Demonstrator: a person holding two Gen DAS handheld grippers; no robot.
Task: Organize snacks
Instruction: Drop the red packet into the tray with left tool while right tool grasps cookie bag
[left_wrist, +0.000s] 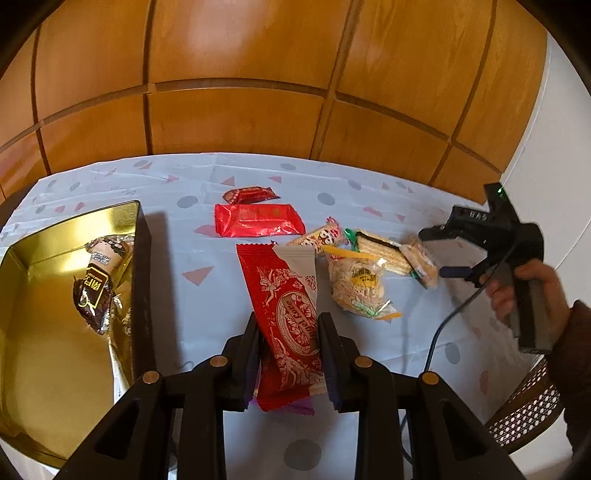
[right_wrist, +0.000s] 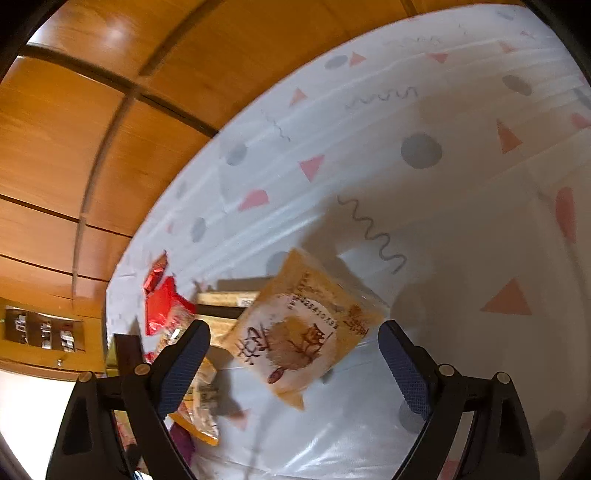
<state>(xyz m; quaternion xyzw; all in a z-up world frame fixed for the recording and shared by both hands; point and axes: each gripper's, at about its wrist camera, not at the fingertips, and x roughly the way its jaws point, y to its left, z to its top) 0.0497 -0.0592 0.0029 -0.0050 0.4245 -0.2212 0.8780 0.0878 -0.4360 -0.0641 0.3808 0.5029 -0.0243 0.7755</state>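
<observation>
Red packet in my left fingers, gold box next

My left gripper (left_wrist: 288, 354) pinches the red snack packet (left_wrist: 284, 314) above the desk (left_wrist: 207, 295); the right gripper (right_wrist: 291, 362) gapes, seemingly empty, over a yellow packet (right_wrist: 299, 332). Next: carry red to the gold box (left_wrist: 48, 332).

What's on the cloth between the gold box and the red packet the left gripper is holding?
Nothing: in the left wrist view only bare patterned tablecloth lies between the gold box and the red packet clamped in the left gripper.
</observation>
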